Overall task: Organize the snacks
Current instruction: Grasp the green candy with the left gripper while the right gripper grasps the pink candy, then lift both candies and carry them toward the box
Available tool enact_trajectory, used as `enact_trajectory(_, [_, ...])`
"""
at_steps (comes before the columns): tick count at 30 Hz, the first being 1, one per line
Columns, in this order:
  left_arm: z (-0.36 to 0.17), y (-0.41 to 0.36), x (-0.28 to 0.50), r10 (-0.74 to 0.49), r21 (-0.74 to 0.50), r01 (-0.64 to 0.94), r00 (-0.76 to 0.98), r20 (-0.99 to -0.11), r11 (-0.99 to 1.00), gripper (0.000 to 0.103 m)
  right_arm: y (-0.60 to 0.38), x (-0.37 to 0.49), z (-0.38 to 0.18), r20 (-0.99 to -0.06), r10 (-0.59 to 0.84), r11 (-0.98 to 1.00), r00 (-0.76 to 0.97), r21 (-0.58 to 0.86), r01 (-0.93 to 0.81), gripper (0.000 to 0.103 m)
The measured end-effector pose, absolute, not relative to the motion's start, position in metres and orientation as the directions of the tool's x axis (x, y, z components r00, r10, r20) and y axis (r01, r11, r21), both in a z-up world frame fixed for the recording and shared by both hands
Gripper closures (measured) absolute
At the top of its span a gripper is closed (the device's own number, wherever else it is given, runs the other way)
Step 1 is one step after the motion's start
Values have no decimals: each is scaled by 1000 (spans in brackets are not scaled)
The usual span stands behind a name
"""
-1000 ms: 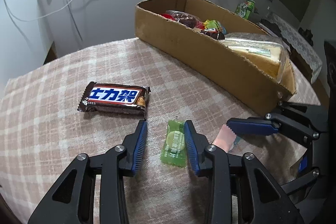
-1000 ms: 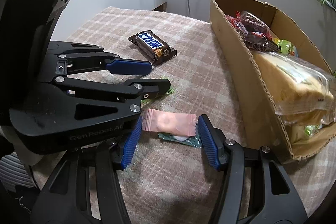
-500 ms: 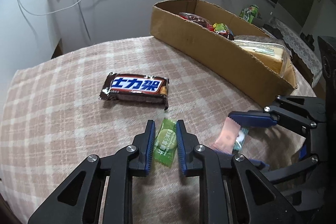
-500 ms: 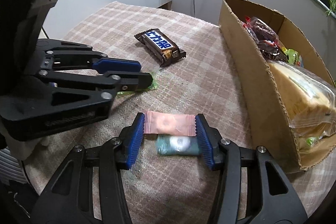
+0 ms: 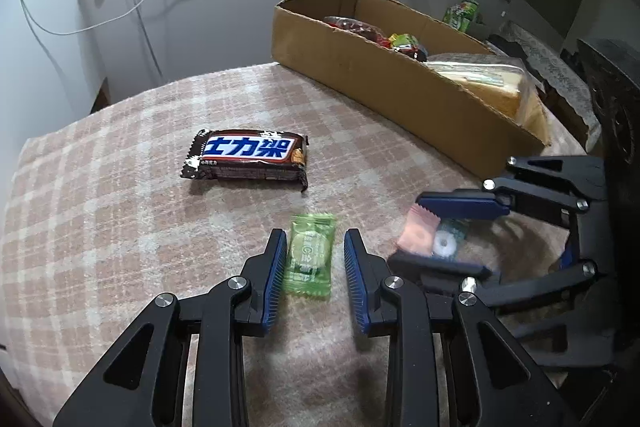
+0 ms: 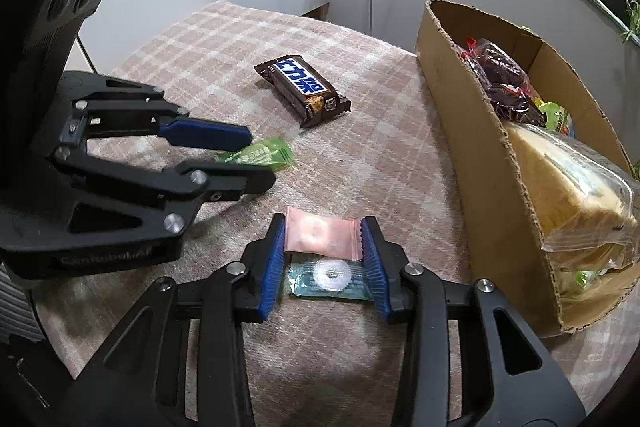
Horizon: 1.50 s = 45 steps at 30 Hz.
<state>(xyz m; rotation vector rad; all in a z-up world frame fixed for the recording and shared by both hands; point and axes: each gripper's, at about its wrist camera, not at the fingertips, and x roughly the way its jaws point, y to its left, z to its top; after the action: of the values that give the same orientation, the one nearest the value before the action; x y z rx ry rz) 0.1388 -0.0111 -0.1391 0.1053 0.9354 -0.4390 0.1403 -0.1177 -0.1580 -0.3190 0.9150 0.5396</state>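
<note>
My left gripper (image 5: pixel 312 247) is open, with a green candy (image 5: pixel 310 254) between its jaws, blurred and not pinched. In the right wrist view the green candy (image 6: pixel 260 155) pokes out past the left gripper (image 6: pixel 256 157). My right gripper (image 6: pixel 324 241) is shut on a pink candy (image 6: pixel 322 234) and a teal candy (image 6: pixel 330 274), both squeezed between the blue pads. The pink candy (image 5: pixel 418 231) and the teal candy (image 5: pixel 448 239) also show in the left wrist view. A brown Snickers bar (image 5: pixel 248 154) (image 6: pixel 306 90) lies on the checked cloth.
A long cardboard box (image 5: pixel 384 79) (image 6: pixel 480 131) stands to the right, holding wrapped snacks and a bagged sandwich (image 6: pixel 572 183). The checked cloth (image 5: pixel 100 207) covers the table. A wall with cables and a sill lies behind.
My left gripper has opened off the green candy. My right gripper has closed further onto the pink and teal candies and both views have drawn back from the box.
</note>
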Motion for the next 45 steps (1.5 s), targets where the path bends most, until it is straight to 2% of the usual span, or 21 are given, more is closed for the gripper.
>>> enact_trajectory(3, [-141, -15, 134, -295, -51, 429, 526, -798, 902, 76, -118, 140, -158, -816, 305, 822, 491, -35, -568, 70])
enact_trajectory(5, [-142, -17, 135, -278, -34, 421, 534, -798, 906, 81, -118, 139, -158, -815, 308, 824, 491, -29, -566, 72])
enact_trajectory(7, [-141, -13, 137, -287, -58, 405, 535, -795, 913, 83, -119, 139, -157, -813, 313, 828, 492, -20, -561, 72])
enact_trajectory(14, [-138, 4, 138, -298, -126, 326, 555, -777, 937, 84, -125, 137, -152, -799, 338, 838, 497, 15, -545, 73])
enact_trajectory(23, [-119, 13, 125, -310, -154, 298, 597, -740, 942, 84, -135, 129, -124, -757, 377, 845, 534, 45, -533, 73])
enact_trajectory(34, [-78, -6, 121, -334, -156, 314, 665, -667, 937, 84, -175, 127, -73, -684, 385, 872, 619, 52, -486, 73])
enact_trajectory(45, [-56, -48, 140, -360, -138, 356, 690, -628, 924, 84, -240, 143, -46, -644, 324, 921, 693, 48, -386, 73])
